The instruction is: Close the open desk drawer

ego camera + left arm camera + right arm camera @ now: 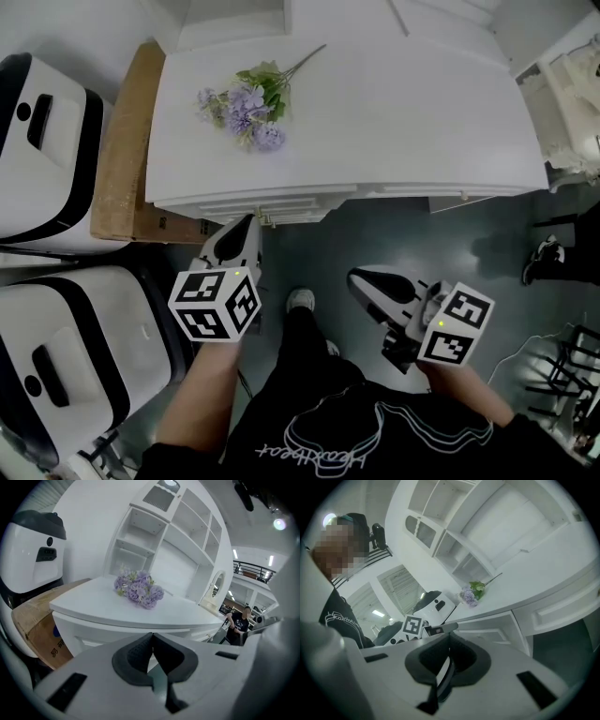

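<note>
The white desk [394, 122] fills the top of the head view, a bunch of purple flowers [248, 103] lying on it. Its left drawer [253, 206] shows as a moulded front with a small knob, standing slightly forward of the desk's right front. My left gripper [246, 225] is shut and empty, its tips right at that drawer front. In the left gripper view the left gripper [152, 637] faces the drawer [112, 630] at close range. My right gripper [361, 277] hangs lower, over the floor, also shut and empty. The right gripper [449, 637] looks along the desk front.
Two white-and-black machines [47, 131] [66, 356] stand at the left, with a cardboard box [122, 159] against the desk's side. My own shoe [300, 300] is on the grey floor. Another person's shoe [544, 251] is at right. A white shelf unit [159, 536] rises behind the desk.
</note>
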{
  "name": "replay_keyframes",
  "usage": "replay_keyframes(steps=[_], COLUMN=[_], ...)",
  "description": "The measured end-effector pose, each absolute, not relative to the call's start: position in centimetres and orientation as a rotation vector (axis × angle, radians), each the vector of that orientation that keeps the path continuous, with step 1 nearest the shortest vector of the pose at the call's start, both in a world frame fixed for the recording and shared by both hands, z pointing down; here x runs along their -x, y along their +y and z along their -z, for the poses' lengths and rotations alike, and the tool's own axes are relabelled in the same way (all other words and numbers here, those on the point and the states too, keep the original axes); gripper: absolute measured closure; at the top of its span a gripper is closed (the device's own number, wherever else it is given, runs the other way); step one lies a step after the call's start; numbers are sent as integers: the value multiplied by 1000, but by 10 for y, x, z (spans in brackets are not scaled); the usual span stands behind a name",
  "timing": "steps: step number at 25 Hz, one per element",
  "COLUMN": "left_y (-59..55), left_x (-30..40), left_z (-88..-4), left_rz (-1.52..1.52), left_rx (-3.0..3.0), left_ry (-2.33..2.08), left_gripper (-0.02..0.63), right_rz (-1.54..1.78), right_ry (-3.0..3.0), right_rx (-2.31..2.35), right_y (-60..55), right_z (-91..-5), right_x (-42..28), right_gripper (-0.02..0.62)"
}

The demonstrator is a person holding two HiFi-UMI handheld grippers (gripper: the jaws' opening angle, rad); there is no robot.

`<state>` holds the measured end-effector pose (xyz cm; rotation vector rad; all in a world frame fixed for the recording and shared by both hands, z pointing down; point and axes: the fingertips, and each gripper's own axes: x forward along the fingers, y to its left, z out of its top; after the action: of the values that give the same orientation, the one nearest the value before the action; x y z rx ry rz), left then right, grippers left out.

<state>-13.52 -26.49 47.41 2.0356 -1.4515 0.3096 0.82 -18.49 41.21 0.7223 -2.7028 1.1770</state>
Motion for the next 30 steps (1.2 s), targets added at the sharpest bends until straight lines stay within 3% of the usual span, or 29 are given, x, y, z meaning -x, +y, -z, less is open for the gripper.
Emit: replay_keyframes(steps=[24, 30], left_y=[-45, -21], left_x=[44, 30], left_z=[-215, -182], left_rz=[18, 58], left_rx=[-2436, -2526], left_ry=[-1291, -1300], left_gripper=[601, 601], right_rz=[-603, -511], right_ry=[-3087, -3153], right_rx=[-479, -492], right_y=[-46, -33], right_z=[-212, -183], right_x=[-20, -31], right_gripper=[589, 589])
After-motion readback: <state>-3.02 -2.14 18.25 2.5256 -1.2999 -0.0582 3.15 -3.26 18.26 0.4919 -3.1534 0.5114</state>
